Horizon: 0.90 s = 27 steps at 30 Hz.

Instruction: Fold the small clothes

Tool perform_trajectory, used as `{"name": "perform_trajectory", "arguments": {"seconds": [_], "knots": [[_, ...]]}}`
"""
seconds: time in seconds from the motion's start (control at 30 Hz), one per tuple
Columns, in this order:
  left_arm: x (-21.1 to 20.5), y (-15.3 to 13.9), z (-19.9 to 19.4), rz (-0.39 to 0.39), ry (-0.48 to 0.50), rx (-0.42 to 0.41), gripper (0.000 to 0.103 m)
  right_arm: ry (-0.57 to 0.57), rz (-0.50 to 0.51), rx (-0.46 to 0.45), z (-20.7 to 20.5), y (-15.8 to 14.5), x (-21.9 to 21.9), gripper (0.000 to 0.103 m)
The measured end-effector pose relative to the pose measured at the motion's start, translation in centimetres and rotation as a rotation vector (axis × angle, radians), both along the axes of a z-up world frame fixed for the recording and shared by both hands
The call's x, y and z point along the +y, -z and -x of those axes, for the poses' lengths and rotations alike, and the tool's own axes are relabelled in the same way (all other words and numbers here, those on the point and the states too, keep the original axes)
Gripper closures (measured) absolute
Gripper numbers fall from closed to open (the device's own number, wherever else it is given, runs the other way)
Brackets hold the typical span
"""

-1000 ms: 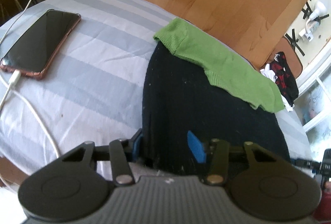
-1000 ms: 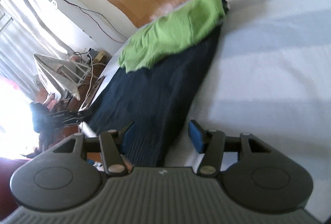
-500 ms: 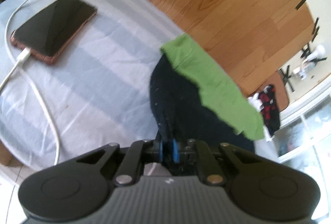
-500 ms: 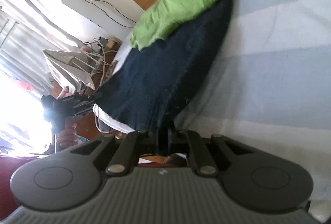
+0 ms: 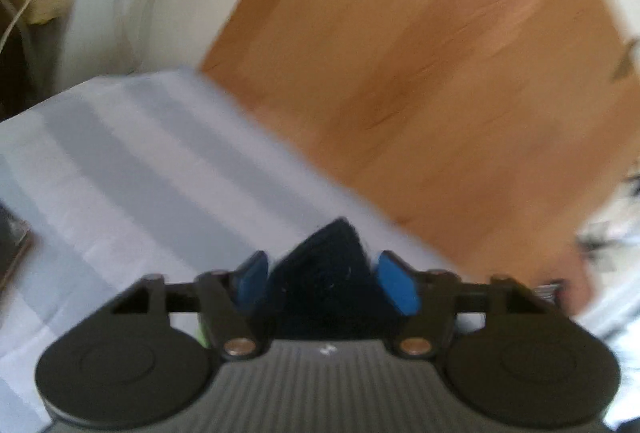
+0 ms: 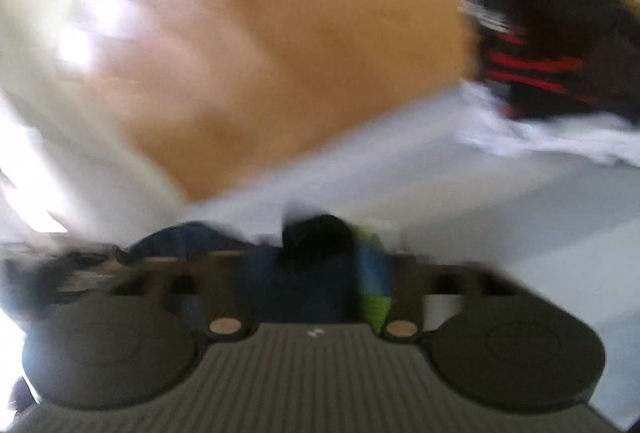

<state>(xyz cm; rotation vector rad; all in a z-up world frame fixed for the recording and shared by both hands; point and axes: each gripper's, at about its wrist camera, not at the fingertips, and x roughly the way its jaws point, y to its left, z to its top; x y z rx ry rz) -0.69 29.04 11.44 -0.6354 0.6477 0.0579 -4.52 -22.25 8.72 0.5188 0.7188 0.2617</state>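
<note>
While both views are blurred, we count two grippers, each with two blue pads. Between the parted jaws of the left gripper (image 5: 326, 283) stands a dark peak of the black garment (image 5: 324, 273); the jaws have just been opening, and the pads sit apart from its edges. The right gripper (image 6: 316, 273) has likewise just been opening, black cloth and one green garment (image 6: 374, 307) bunched between its jaws. Beyond lies the striped bedsheet (image 5: 132, 169), then one wooden board (image 5: 420, 53) and one red-and-black garment (image 6: 560, 45).
</note>
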Motion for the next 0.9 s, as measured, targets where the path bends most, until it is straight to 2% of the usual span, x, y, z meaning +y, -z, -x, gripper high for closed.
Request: {"name": "perform_trajectory", "arguments": {"seconds": [0.07,0.13,0.2,0.3,0.37,0.47,0.53,0.63,0.73,0.8,0.9], "knots": [[0.3,1.3,-0.2,-0.022,0.025,0.022,0.04,-0.013,-0.05,-0.022,1.2,1.1,-0.9,0.032],[1.4,2.5,0.0,-0.04,-0.015,0.059,0.022,0.028,-0.065,0.001,1.8,2.1,-1.9,0.031],[3.0,3.8,-0.1,0.004,-0.045,0.105,0.02,0.048,-0.108,0.038,1.5,3.2,-2.4,0.03],[4.4,5.3,-0.6,0.08,-0.04,0.156,0.02,0.066,-0.153,0.07,0.5,4.1,-2.2,0.03],[4.3,5.7,-0.6,0.073,-0.041,0.172,0.02,0.059,-0.184,0.072,0.2,4.2,-2.2,0.03],[3.6,6.2,-1.0,0.072,0.011,0.182,0.02,0.036,-0.226,0.067,0.8,4.4,-1.6,0.027],[2.3,6.3,-1.2,0.022,0.059,0.185,0.018,0.019,-0.195,0.05,1.2,4.1,-0.8,0.024],[-0.1,6.4,-0.9,-0.147,0.106,0.167,0.018,0.003,-0.162,0.06,0.9,4.0,0.6,0.022],[-2.3,6.6,-0.8,-0.268,0.119,0.159,0.018,-0.025,-0.215,0.092,0.4,4.1,1.1,0.022],[-2.6,6.7,-1.0,-0.279,0.121,0.156,0.018,-0.013,-0.273,0.104,0.4,4.2,0.6,0.022],[-2.6,6.2,-1.3,-0.241,0.153,0.166,0.018,0.044,-0.387,0.112,0.8,4.3,-1.1,0.021]]}}
